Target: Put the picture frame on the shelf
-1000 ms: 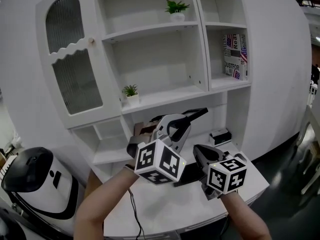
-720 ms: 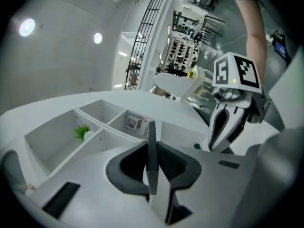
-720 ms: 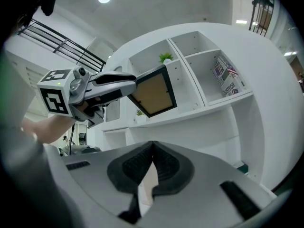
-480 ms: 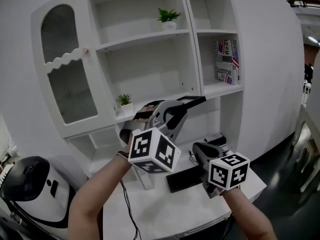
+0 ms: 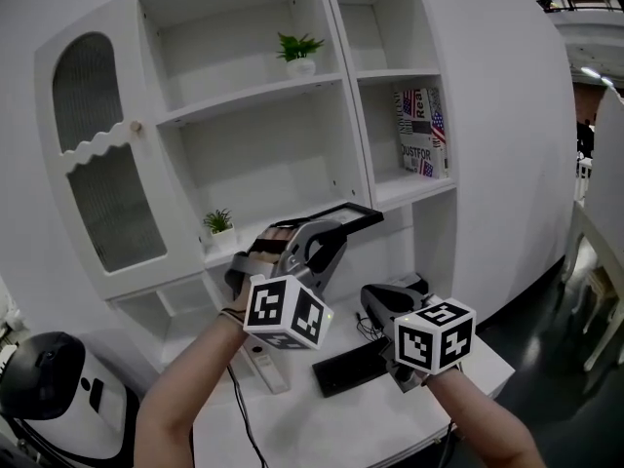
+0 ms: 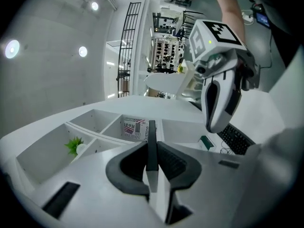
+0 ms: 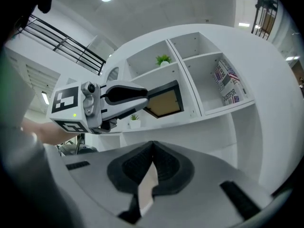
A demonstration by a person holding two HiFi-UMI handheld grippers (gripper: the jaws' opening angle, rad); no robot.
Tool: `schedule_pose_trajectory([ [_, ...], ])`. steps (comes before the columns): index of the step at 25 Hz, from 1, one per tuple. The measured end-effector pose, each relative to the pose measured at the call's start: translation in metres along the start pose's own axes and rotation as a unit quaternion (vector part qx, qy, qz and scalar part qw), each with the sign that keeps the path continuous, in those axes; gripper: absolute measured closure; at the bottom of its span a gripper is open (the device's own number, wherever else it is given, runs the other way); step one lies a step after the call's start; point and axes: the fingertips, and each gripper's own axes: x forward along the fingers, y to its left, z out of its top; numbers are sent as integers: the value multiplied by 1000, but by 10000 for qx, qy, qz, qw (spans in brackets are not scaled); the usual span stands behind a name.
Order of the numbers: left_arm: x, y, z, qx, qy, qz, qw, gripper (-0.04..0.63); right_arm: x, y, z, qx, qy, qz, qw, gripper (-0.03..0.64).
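You've brought the picture frame (image 5: pixel 343 214) up a bit, it's about level with the middle shelf (image 5: pixel 390 196) now, edge pinched in your left tool (image 5: pixel 330 234); right tool (image 5: pixel 374 304) is closed on nothing, looks ready to slide in

The left gripper (image 5: pixel 330 234) points level and away from the person, higher than the other one. Its jaws are clamped on the thin edge of the picture frame (image 5: pixel 343 216). The left forearm (image 5: pixel 185 393) reaches up from the lower left. The right gripper (image 5: pixel 373 300) is lower and to the right, also level, with its jaws closed together on nothing. The right forearm (image 5: pixel 487 427) comes in from the lower right.
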Motion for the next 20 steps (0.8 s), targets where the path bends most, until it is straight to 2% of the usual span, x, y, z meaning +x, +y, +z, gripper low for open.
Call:
schedule_pose_trajectory([
  [4,18,-9,-16,255,53,-16,9997,531,8,-11,-2,3,19,-57,10000,617],
  [11,46,-18,-39,427,29,-29,9991,531,18,-34,-7,52,42,-194,9998,617],
  [17,63,-21,-59,181,67,-47,9998,531,28,-51,-19,131,166,-263,9994,617],
  [20,72,-24,-68,227,97,-85,9997,531,32,-57,-19,152,173,-294,9993,617],
])
